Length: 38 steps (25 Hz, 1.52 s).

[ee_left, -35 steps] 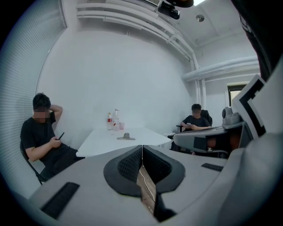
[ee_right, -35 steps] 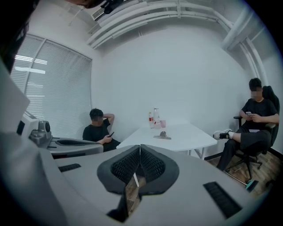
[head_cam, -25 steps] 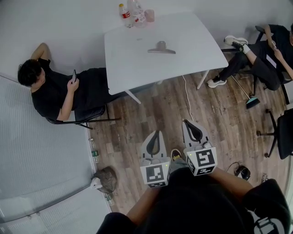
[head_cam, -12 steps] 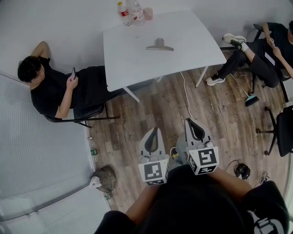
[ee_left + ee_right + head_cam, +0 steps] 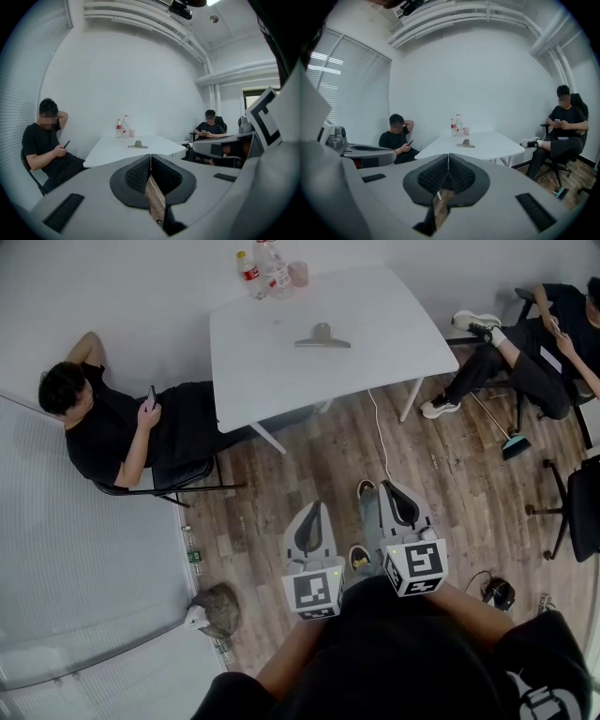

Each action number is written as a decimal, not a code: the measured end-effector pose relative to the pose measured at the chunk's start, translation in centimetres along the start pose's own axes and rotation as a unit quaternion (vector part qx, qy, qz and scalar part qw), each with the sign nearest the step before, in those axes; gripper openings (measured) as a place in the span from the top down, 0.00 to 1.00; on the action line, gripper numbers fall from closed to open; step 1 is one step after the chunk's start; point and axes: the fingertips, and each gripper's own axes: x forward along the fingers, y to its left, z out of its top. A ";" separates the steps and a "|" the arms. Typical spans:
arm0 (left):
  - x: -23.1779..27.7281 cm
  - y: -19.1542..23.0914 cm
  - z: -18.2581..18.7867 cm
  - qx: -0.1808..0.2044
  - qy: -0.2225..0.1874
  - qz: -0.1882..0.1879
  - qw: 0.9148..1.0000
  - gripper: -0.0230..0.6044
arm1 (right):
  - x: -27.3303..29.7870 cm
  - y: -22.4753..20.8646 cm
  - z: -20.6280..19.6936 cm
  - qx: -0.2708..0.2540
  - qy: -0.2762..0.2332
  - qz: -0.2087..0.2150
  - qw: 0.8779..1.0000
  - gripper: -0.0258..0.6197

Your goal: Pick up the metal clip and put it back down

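Standing on the wooden floor [image 5: 309,465], you hold both claws low in front of your body, well apart from the white bench [image 5: 272,371] ahead of you. Window blinds [image 5: 75,559] fill the lower left of the head view. One seated person [image 5: 117,427] in black leans back on a chair just beside the bench's left edge, holding a phone. A second seated person [image 5: 539,338] sits off to the bench's right, legs stretched toward it.

Your left claw [image 5: 315,510] points forward over the floor. Its jaws are pressed together at the tips with nothing between them, and the left gripper view shows only a sliver of floor through the gap behind the tips. Your right claw [image 5: 389,488] sits just beside it, a little further forward, and its jaws are likewise closed and empty.

A white cable [image 5: 380,437] trails across the floor from under the bench. The metal clip [image 5: 322,337] lies flat on the bench, alone toward the far side, well apart from both claws. Two bottles [image 5: 265,266] and a pink cup [image 5: 299,273] stand together at the bench's far edge.
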 end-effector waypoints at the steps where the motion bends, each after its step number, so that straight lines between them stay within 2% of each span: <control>1: 0.3 0.1 0.2 0.004 -0.001 0.001 1.000 0.93 | 0.2 -0.2 0.0 0.001 -0.001 0.001 1.000 0.93; 6: 2.6 0.7 0.2 0.009 0.006 0.012 1.000 0.93 | 2.3 -1.6 0.1 0.009 -0.003 0.003 1.000 0.93; 11: 7.4 2.1 1.2 0.013 0.019 0.020 1.000 0.93 | 6.5 -4.5 0.4 0.026 0.002 -0.002 1.000 0.93; 19: 14.0 2.6 1.7 0.019 0.034 0.007 0.999 0.93 | 11.8 -8.4 0.1 0.039 0.021 -0.017 0.999 0.93; 30: 19.0 3.3 0.6 0.025 0.049 -0.006 0.998 0.93 | 15.8 -11.2 -1.0 0.046 0.035 -0.029 0.998 0.93; 34: 21.5 3.8 0.4 0.008 0.061 -0.011 0.998 0.93 | 18.0 -12.3 -1.4 0.048 0.048 -0.032 0.997 0.93; 38: 23.9 4.8 -0.1 0.018 0.066 -0.007 0.998 0.93 | 20.6 -13.6 -1.4 0.048 0.053 -0.034 0.997 0.93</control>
